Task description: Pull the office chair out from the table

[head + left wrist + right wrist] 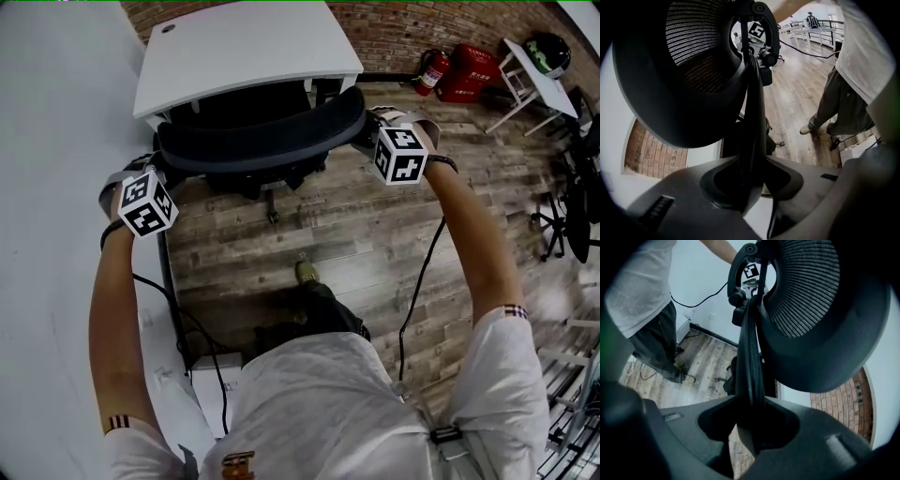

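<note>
A black mesh office chair (262, 131) stands on the wood floor with its seat tucked under the white table (244, 42). My left gripper (159, 157) is shut on the left end of the backrest's top rim, and my right gripper (367, 127) is shut on the right end. In the left gripper view, the thin black rim (752, 122) runs straight into the left gripper (750, 183), pinched between the jaws. The right gripper view shows the same rim (750, 366) clamped in the right gripper (752, 423). The mesh backrest (811, 291) fills much of both gripper views.
A red fire extinguisher (431, 70) and a red case (466, 73) lean on the brick wall at the back right. A small white table (530, 80) and another black chair (572, 216) stand at the right. The person's foot (307, 272) is behind the chair; cables and a white box (216, 389) lie at the lower left.
</note>
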`<act>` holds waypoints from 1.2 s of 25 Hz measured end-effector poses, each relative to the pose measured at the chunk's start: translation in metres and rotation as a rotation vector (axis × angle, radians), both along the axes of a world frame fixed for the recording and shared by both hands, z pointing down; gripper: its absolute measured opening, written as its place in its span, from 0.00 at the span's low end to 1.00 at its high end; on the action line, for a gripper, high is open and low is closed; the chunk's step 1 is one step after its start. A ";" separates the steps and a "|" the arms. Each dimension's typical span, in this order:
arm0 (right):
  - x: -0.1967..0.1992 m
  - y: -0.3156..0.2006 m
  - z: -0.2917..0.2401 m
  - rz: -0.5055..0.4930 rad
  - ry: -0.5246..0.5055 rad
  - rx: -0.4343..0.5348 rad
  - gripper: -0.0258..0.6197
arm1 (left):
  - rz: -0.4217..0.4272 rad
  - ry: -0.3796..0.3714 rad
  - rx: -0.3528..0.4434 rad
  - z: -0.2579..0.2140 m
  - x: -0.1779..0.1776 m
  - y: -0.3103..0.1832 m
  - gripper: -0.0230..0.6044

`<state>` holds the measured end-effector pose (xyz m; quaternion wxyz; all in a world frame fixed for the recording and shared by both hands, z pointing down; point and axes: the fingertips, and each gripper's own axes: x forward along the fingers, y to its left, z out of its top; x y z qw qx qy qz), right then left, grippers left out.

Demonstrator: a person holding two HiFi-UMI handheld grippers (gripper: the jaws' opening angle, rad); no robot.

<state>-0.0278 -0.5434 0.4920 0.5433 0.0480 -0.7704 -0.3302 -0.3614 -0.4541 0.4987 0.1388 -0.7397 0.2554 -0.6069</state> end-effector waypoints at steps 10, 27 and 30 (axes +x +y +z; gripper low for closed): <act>0.015 0.058 0.002 0.012 0.008 0.015 0.22 | 0.002 0.002 -0.008 0.003 0.016 0.061 0.23; 0.051 0.158 0.004 -0.025 0.004 0.031 0.22 | -0.046 -0.004 -0.025 0.006 0.054 0.172 0.23; 0.061 0.181 0.003 -0.030 0.006 0.026 0.22 | -0.048 -0.002 -0.028 0.005 0.065 0.196 0.23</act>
